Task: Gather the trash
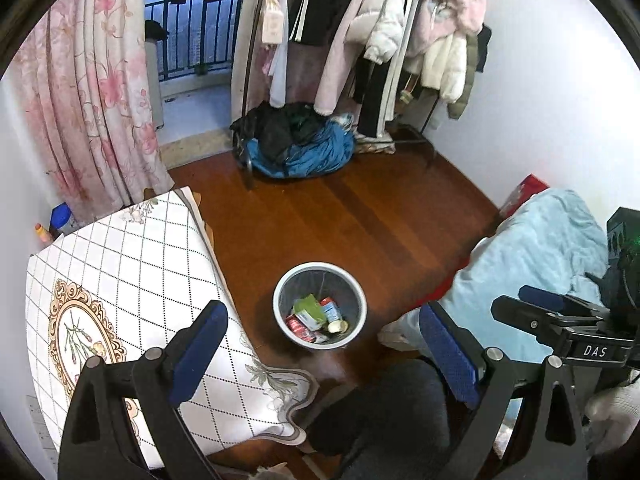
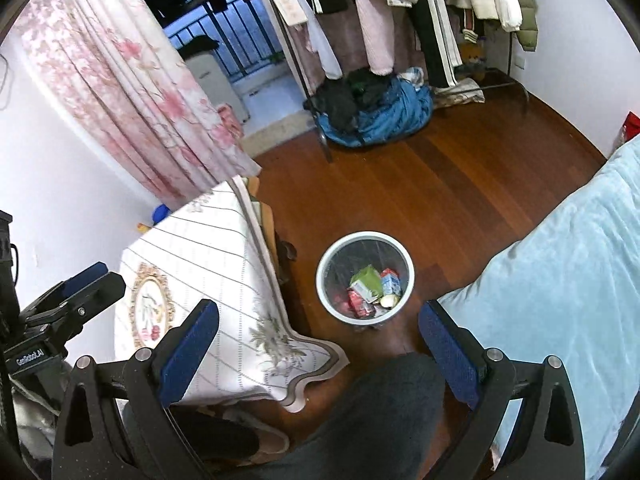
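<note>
floor (image 1: pixel 360 216): glossy wood | bin (image 1: pixel 280 300): mesh, probably metal | bedcover (image 2: pixel 560 280): soft cloth

Floral curtain (image 1: pixel 88 92), clothes rack (image 1: pixel 376 32); blue blanket (image 2: pixel 560 280), tablecloth (image 1: pixel 132 280)

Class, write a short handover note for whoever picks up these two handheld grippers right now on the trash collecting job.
Left gripper: open, holding nothing.
Right gripper: open, holding nothing.
The round grey mesh wastebasket with a white rim stands on the brown wooden floor, between the table with the white diamond-patterned cloth and the light blue blanket.
Done: a green carton, a blue-and-white carton and red wrappers lie inside.
Left: no loose trash shows on the floor or table; check elsewhere.
</note>
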`<act>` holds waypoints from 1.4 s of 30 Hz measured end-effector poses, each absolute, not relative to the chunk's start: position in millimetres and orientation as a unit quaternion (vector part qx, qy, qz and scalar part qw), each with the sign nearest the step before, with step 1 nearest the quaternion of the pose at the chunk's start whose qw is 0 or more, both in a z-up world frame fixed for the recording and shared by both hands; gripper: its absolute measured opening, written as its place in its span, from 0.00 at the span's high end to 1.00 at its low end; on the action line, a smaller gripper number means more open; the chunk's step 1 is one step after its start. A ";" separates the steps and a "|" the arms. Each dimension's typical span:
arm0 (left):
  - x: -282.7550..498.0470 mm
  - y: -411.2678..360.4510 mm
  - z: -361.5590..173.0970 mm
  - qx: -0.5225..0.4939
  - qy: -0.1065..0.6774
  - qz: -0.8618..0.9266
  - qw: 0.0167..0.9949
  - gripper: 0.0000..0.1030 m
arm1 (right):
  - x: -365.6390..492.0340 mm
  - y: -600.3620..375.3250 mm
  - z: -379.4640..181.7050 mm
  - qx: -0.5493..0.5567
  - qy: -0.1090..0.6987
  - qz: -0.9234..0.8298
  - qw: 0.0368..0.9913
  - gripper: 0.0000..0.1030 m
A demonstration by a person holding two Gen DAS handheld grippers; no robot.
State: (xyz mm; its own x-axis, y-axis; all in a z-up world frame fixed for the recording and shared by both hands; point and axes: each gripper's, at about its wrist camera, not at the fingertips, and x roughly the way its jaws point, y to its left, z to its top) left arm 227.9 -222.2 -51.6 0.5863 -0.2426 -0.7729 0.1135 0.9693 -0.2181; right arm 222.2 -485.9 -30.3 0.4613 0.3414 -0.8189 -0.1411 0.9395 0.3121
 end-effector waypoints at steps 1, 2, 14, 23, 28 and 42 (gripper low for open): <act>224.7 -221.0 -47.2 -0.074 0.439 -0.103 0.889 0.05 | 219.8 -485.5 -25.3 0.101 0.497 0.145 0.850 0.02; 222.0 -220.7 -42.4 -0.075 0.435 -0.107 0.891 0.05 | 216.1 -486.3 -21.7 0.103 0.494 0.148 0.851 0.02; 198.8 -218.8 -20.5 -0.085 0.420 -0.124 0.895 0.05 | 192.4 -478.6 11.9 0.100 0.481 0.175 0.853 0.00; 191.4 -212.6 -13.2 -0.089 0.412 -0.122 0.898 0.05 | 191.7 -472.0 17.1 0.096 0.482 0.187 0.851 0.00; 189.6 -210.9 -12.2 -0.089 0.411 -0.122 0.899 0.05 | 190.6 -469.6 18.7 0.094 0.480 0.192 0.851 0.00; 185.5 -220.7 -8.6 -0.088 0.411 -0.140 0.897 0.00 | 182.7 -472.1 22.0 0.095 0.480 0.194 0.850 0.00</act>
